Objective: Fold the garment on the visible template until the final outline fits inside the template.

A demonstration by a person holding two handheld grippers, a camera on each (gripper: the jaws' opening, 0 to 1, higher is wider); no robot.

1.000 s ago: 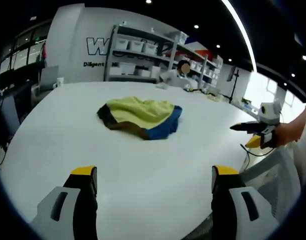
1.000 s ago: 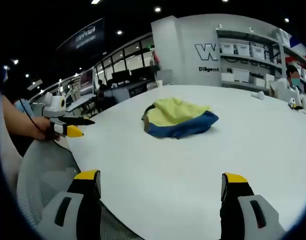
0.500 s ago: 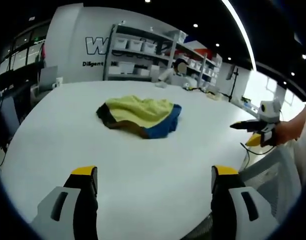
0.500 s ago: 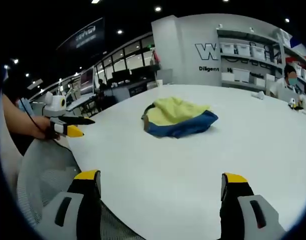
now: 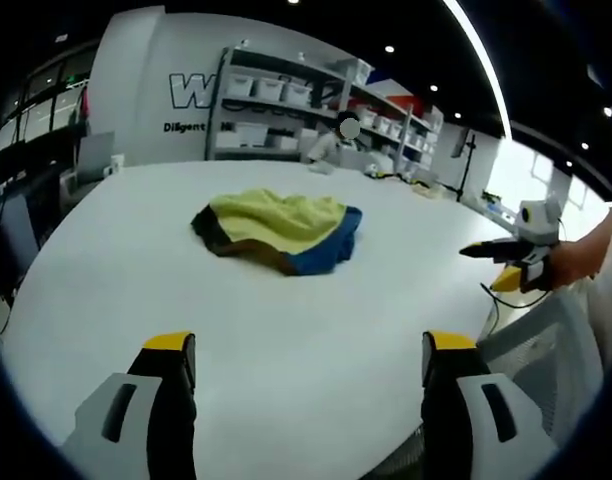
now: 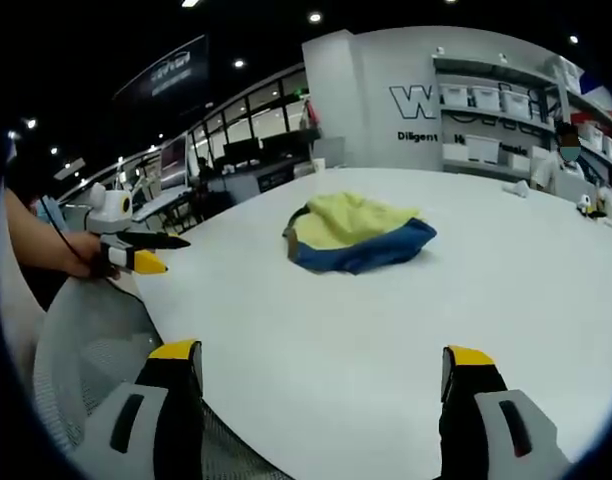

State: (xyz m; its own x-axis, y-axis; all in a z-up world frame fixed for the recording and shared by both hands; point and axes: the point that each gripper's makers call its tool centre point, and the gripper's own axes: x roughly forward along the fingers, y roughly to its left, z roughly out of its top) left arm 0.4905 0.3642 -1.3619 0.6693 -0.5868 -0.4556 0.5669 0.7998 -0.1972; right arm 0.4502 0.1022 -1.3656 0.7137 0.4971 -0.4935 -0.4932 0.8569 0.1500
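Here, a wide white counter [image 5: 286,330] spreads across both views. A crumpled garment [image 5: 278,233], yellow on top with blue and dark edges, lies in a loose heap at the centre of the left gripper view, slightly above the middle. In the right gripper view the same garment [image 6: 357,236] sits just right of centre, in the upper half.

The left tool [image 5: 308,375] rises from the bottom of its view with its yellow-tipped jaws spread wide, holding nothing, well short of the garment. The right tool [image 6: 321,385] stands the same way at the bottom of its view, jaws wide and empty.

At the right edge of the left gripper view, a hand [image 5: 576,262] holds the right tool. Shelving with bins [image 5: 286,110] lines the wall at upper centre.
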